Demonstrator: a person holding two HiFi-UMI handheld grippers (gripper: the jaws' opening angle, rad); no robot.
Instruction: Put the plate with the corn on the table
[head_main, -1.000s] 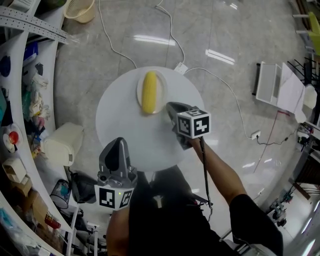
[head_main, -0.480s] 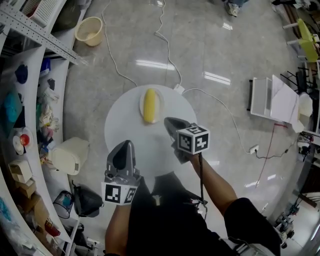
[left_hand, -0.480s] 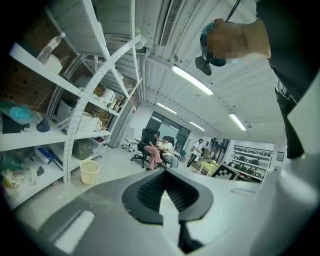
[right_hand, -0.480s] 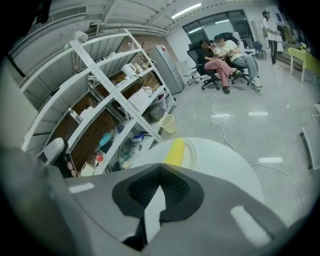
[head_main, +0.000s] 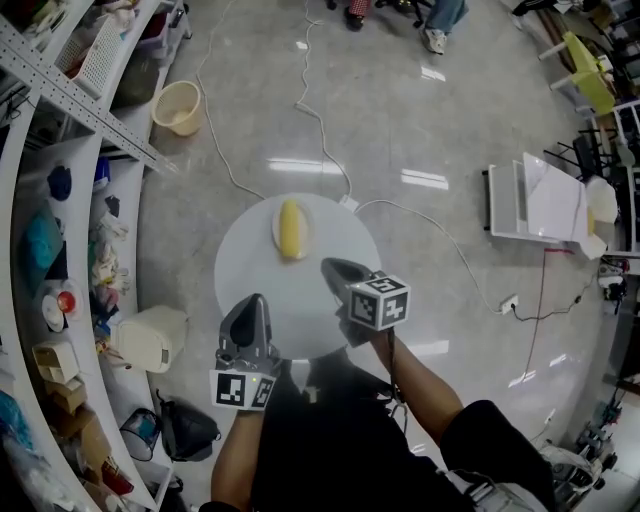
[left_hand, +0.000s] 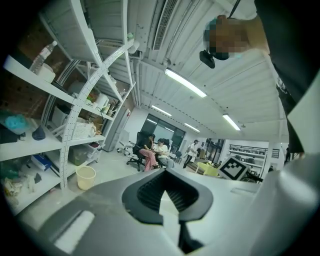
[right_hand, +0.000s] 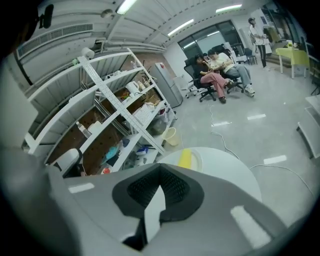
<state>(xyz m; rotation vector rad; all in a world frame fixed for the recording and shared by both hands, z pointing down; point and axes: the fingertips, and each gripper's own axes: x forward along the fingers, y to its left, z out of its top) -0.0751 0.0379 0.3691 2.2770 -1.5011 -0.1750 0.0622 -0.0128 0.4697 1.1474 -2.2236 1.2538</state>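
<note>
Lying yellow corn (head_main: 291, 228) on white plate (head_main: 306, 237)

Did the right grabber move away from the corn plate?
Yes. The right gripper has pulled back from the plate, toward the person, leaving bare table between them.

A round white table (head_main: 300, 300) stands on a glossy grey floor (head_main: 430, 120). A white plate (head_main: 277, 232) lies on the table at about twelve o'clock, close to the rim. A yellow corn cob (head_main: 291, 228) lies on the plate, running from twelve to six.
</note>
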